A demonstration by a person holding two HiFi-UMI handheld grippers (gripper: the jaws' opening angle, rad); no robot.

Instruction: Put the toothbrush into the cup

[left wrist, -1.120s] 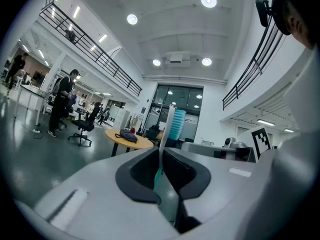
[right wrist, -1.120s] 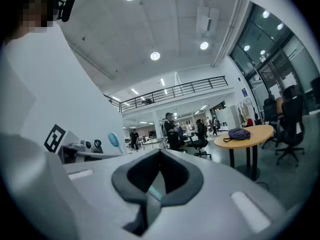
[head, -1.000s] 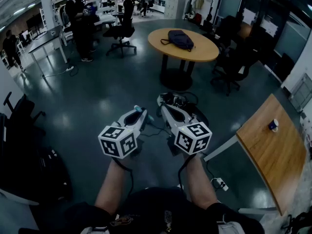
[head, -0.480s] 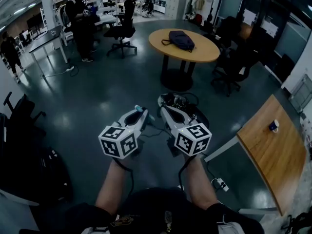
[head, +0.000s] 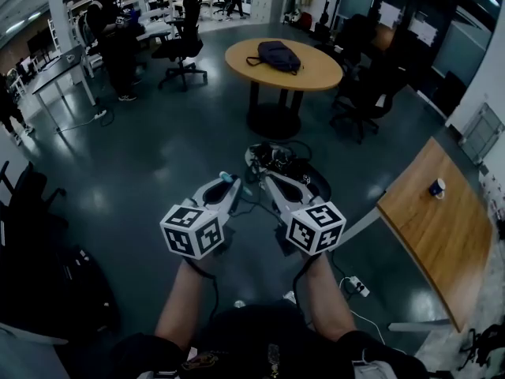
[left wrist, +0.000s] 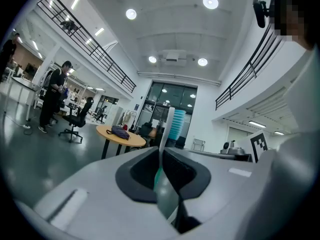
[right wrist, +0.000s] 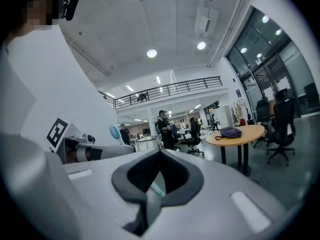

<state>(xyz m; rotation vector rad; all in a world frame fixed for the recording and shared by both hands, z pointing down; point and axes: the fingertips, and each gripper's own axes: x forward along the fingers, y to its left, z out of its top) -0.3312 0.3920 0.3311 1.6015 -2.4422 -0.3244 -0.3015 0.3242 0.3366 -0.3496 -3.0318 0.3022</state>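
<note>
The toothbrush (left wrist: 174, 124), with a white neck and light blue bristles, stands upright between the jaws of my left gripper (left wrist: 162, 153), which is shut on its handle. In the head view its blue head (head: 225, 178) pokes up at the left gripper (head: 230, 183). My right gripper (head: 265, 177) is level beside it, jaws together. A small white and teal tip (right wrist: 156, 188) shows in the hollow of the right gripper (right wrist: 160, 154); I cannot tell what it is. A small blue and white cup (head: 436, 188) stands on the wooden table (head: 434, 239) at the far right, well away from both grippers.
A round table (head: 312, 76) with a dark bag (head: 278, 54) stands ahead. Tangled cables (head: 278, 158) lie on the floor past the grippers, and a power strip (head: 357, 285) lies near the feet. Office chairs (head: 180, 47) and a person (head: 109, 31) are at the back left.
The head view has shifted a little, so both tables sit slightly further left. The grippers stay side by side, and the toothbrush is still held.
</note>
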